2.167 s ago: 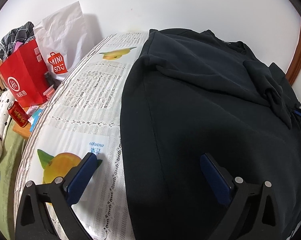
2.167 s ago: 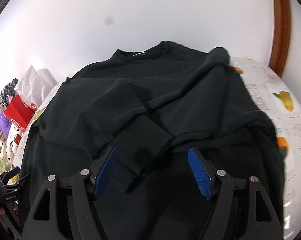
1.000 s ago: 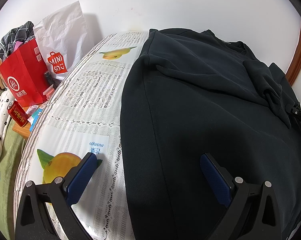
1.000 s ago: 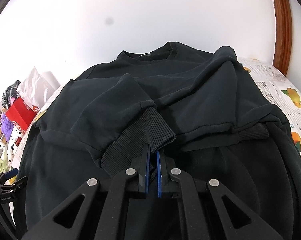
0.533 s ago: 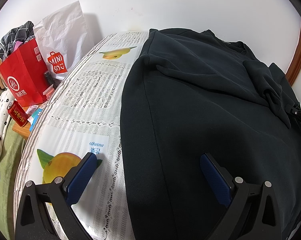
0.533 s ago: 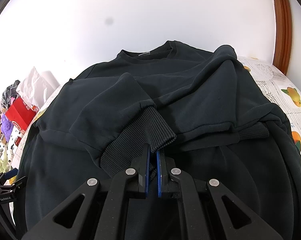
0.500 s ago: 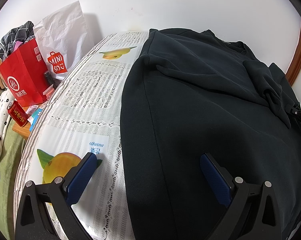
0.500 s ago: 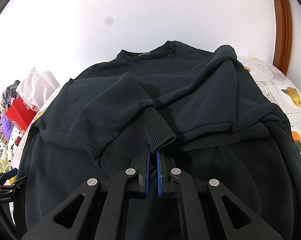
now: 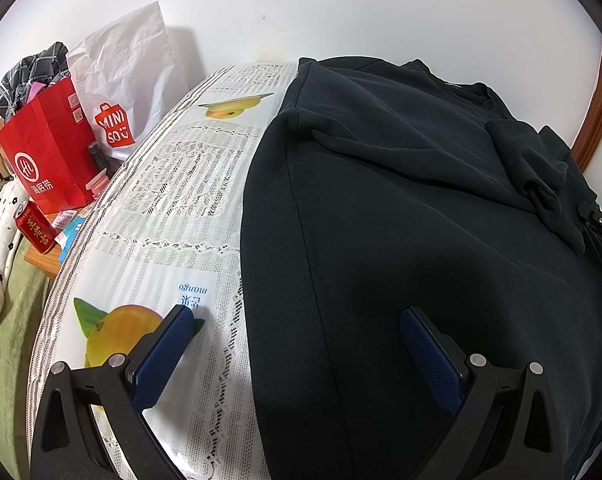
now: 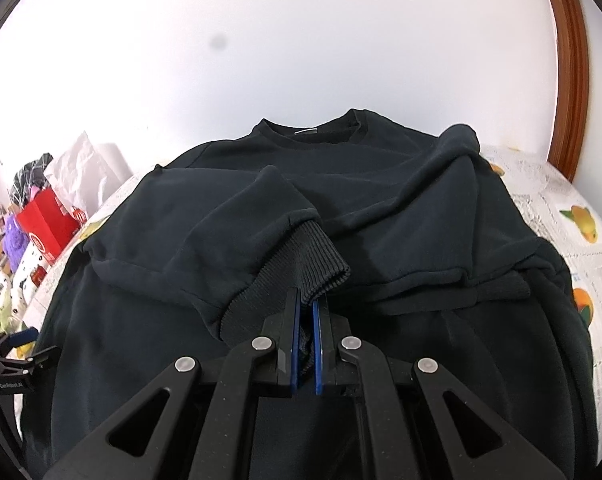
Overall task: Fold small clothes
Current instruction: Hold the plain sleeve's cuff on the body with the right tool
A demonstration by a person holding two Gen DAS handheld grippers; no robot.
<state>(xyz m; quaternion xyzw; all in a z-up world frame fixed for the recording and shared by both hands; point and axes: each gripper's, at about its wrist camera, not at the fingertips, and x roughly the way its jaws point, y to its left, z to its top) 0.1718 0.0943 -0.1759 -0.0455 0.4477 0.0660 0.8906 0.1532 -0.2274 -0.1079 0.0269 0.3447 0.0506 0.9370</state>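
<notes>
Right gripper clamps ribbed cuff of black sweatshirt spread across the table, left gripper gapes idle (2 fingers wide apart): thin pinch may slip, dropping sleeve crooked.

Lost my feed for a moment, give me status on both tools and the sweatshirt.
Right tool shut on sleeve cuff. Left tool open, straddling the black sweatshirt's side edge. Nothing in the way.
</notes>
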